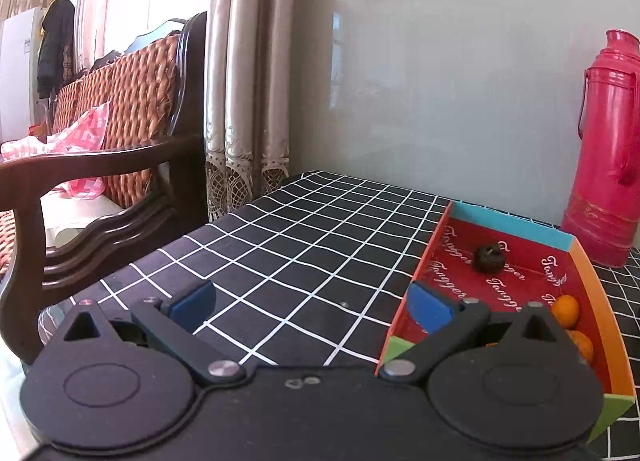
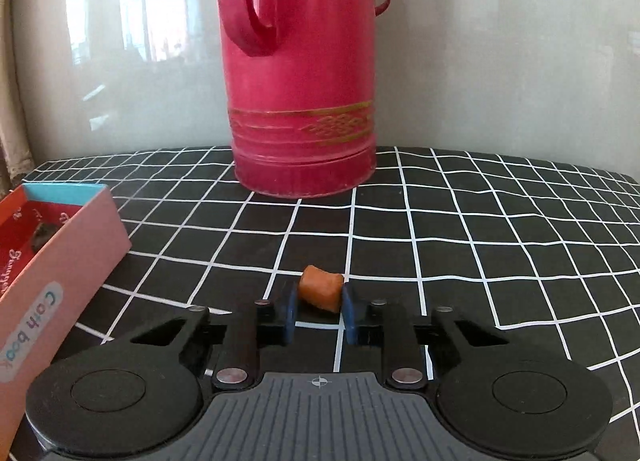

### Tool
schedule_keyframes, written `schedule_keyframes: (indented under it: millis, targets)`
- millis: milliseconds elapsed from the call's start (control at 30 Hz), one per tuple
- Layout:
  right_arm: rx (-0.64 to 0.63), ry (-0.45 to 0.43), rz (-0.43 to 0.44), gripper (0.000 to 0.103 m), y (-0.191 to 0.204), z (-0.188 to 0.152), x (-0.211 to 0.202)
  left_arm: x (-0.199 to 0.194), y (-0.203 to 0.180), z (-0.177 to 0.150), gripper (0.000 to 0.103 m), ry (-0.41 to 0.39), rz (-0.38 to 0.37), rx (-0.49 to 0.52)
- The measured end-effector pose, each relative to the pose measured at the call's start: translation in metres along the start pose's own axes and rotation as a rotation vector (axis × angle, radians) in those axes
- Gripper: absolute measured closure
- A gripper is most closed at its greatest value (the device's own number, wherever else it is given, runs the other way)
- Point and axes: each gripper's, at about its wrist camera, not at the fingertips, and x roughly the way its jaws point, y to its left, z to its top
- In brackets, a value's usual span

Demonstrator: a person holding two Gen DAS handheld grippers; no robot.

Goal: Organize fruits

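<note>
Right fingers [image 2: 319, 311] clamp a small, squashed orange fruit [image 2: 322, 289]; left fingers [image 1: 312, 301] spread apart.

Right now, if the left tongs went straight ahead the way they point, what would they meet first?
Probably the checked tablecloth: the open left tongs point slightly down at bare cloth. The colourful box lies to the right of that line. Past the table edge only the wall shows, though depth is unclear.

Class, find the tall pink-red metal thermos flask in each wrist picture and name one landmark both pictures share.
Left wrist view: tall pink-red metal thermos flask at the far right edge, behind the box.
Right wrist view: the flask fills top centre, beyond the tongs.
Shared landmark: the open red-lined cardboard box.
</note>
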Motion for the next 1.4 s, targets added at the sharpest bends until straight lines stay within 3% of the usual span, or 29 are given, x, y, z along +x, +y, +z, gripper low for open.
schedule_keyframes:
  millis: [433,767,933,967,1033,1100,1200,1400]
  targets:
    - [-0.032,-0.122,0.064,0.079,0.019,0.003,-0.071,-0.011,0.0,-0.003,0.007,0.008,-0.004,0.006]
    - [-0.187,-0.221,0.298,0.079,0.111,-0.008,-0.118,-0.025,-0.008,-0.007,0.007,-0.003,-0.023,0.02]
    - [-0.246,-0.237,0.341,0.077,0.154,-0.017,-0.119,-0.022,-0.004,-0.007,0.007,0.002,-0.022,0.014]
    - [-0.259,-0.251,0.318,0.055,0.161,-0.02,-0.119,-0.022,-0.003,-0.007,0.007,0.002,-0.021,0.013]
    - [-0.245,-0.265,0.35,0.017,0.163,-0.023,-0.115,-0.022,-0.002,-0.007,0.007,0.001,-0.017,0.019]
    - [-0.227,-0.266,0.367,0.002,0.16,-0.021,-0.118,-0.023,-0.003,-0.006,0.006,0.003,-0.017,0.019]
    - [-0.234,-0.326,0.34,0.0,0.147,-0.023,-0.133,-0.027,-0.005,-0.006,0.006,-0.002,-0.035,0.015]
    - [-0.17,-0.353,0.275,0.0,0.103,-0.038,-0.174,-0.062,-0.022,-0.004,0.006,-0.04,-0.121,0.05]
